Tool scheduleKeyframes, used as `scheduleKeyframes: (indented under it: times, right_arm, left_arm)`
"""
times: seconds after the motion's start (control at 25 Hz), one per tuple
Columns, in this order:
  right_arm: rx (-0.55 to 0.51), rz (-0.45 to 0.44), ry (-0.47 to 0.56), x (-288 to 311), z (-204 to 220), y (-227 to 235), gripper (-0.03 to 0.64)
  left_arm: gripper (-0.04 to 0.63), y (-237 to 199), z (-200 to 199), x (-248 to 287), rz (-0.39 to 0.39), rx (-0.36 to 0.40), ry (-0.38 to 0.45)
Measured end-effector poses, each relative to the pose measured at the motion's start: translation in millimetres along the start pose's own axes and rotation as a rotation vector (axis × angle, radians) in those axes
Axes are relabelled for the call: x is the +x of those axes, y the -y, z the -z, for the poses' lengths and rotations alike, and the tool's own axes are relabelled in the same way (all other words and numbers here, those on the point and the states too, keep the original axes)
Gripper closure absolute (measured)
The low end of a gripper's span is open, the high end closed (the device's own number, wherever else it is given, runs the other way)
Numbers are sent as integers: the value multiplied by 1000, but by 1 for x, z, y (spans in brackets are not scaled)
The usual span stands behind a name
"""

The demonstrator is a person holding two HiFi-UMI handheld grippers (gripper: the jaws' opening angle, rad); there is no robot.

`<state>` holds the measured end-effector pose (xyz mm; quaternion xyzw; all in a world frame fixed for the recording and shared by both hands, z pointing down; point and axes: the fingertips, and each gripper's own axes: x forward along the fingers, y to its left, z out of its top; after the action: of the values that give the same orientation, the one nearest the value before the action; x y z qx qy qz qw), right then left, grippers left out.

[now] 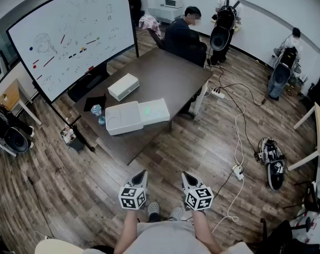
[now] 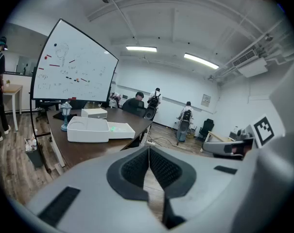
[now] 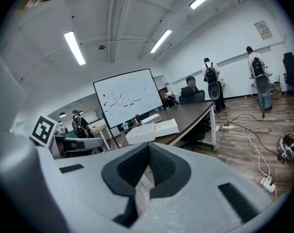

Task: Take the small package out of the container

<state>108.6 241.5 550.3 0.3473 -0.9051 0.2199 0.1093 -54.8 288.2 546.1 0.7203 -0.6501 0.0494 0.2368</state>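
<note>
A white container (image 1: 124,118) lies on the dark brown table (image 1: 165,75), with a flat white part bearing a green light (image 1: 155,111) joined to its right side. I cannot make out a small package inside it. Both grippers hang well short of the table, over the wooden floor in front of me. The left gripper (image 1: 143,172) is shut and holds nothing, and so is the right gripper (image 1: 185,174). The left gripper view shows its jaws (image 2: 149,152) pressed together, with the container (image 2: 87,129) far ahead. In the right gripper view the jaws (image 3: 148,149) also meet, with the container (image 3: 141,133) distant.
A second white box (image 1: 123,86) and a small blue lantern-like thing (image 1: 96,110) sit on the table. A whiteboard (image 1: 70,36) stands on the left. A person (image 1: 183,33) sits at the far side. Cables and a power strip (image 1: 238,169) lie on the floor to the right.
</note>
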Motion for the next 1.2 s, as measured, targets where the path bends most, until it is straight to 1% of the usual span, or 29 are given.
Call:
scheduleKeyframes:
  times: [0.2,0.32,0.4,0.52,0.56,0.6,0.64,0.68,0.76,0.8,0.88,0.92,1.0,1.2]
  right_arm:
    - [-25,-13,33,3,-16,-12,620]
    - [-34,-8,48,2,-22,-16,620]
    - [8,-7,59,1,-23,-15,620]
    - [128,-19,86,0,-24,-14,617]
    - [143,-19,85,0,-23,-14,617]
    - [144,-16,79,1,-21,-14,616]
    - [144,-12,70,2,-18,-14,592]
    - [148,-10,59,3,-14,-14,533]
    - [165,-15,44,6,-9,-15,459]
    - [175,-17,44,8,-8,-16,435]
    - [196,-4,61,12,-10,-18,424]
    - [205,3,68,14,-11,-19,403]
    - [213,5,66,20,-12,-25,364]
    - [207,-3,47,40,-12,-44,308]
  left_arm:
    - [589,-3,-8,0,3,17,13]
    - [589,-4,-11,0,12,11,21]
    - [589,-6,-12,-1,17,-4,24]
    - [588,-16,-11,-3,-13,-9,18]
    - [583,-20,-10,-4,-25,-4,10]
    - [561,-23,-8,-5,-31,2,-2]
    - [506,-26,-5,-5,-31,7,-14]
    - [465,-28,-3,-4,-27,12,-23]
    - [438,-29,-3,-3,1,10,-17]
    - [436,-28,-5,-3,27,-4,-4]
    - [427,-29,-7,-2,77,-50,22]
    - [419,-31,-8,-3,93,-64,28]
    - [409,-35,-7,-5,108,-62,26]
    - [356,-51,-10,-13,140,-40,5]
